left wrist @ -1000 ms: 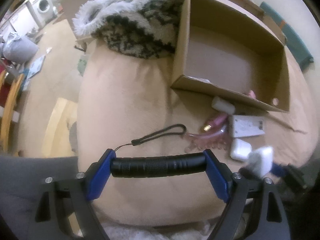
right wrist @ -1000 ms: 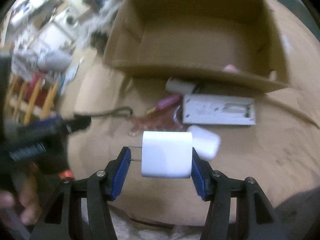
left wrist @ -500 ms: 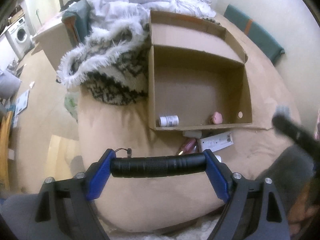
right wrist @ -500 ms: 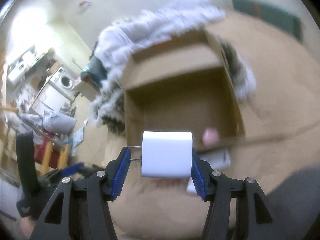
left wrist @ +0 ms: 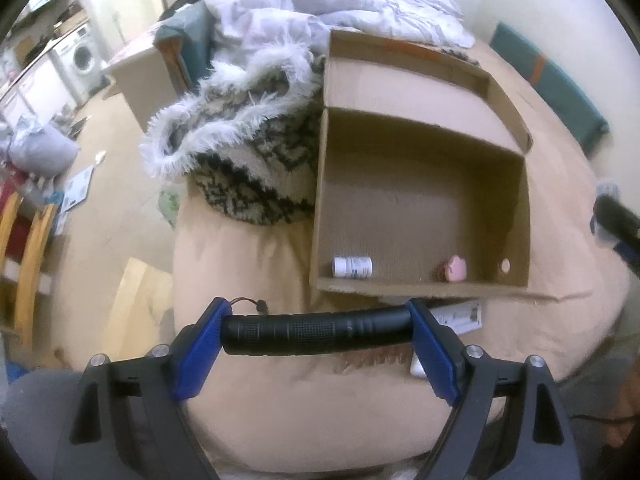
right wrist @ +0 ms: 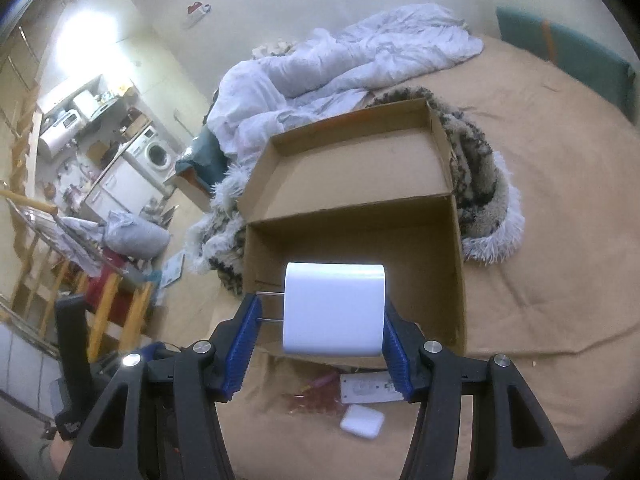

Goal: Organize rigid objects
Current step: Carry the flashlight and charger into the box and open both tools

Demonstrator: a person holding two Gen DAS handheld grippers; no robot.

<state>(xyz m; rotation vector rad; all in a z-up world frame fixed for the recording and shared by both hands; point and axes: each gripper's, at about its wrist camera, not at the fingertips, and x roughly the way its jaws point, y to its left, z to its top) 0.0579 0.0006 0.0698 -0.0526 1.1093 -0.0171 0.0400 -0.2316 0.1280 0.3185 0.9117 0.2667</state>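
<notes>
Your left tongs point(left wrist: 316, 330) grip a black flashlight point(left wrist: 316, 331) by its two ends, so its long axis runs crosswise between the blue pads. Your right tongs point(right wrist: 324, 316) are clamped on a white charger point(right wrist: 334, 309), its two metal prongs pointing toward the left pad.

The cardboard box point(left wrist: 420, 284) sits on the bed point(left wrist: 248, 264), ahead of and below both pairs of tongs, its open top facing up. In the left wrist view its near wall lies just beyond the flashlight; a small white bottle point(left wrist: 353, 267) and a pink item point(left wrist: 454, 269) already rest against that wall inside. In the right wrist view the charger hangs over the box's near edge, so your right hand looks the nearer to a drop.

The flashlight lies roughly parallel to the near wall, so it should clear the box's width without turning. A white case point(right wrist: 362, 421), a flat white device point(right wrist: 366, 389) and a reddish clip remain on the bed in front of the box.
</notes>
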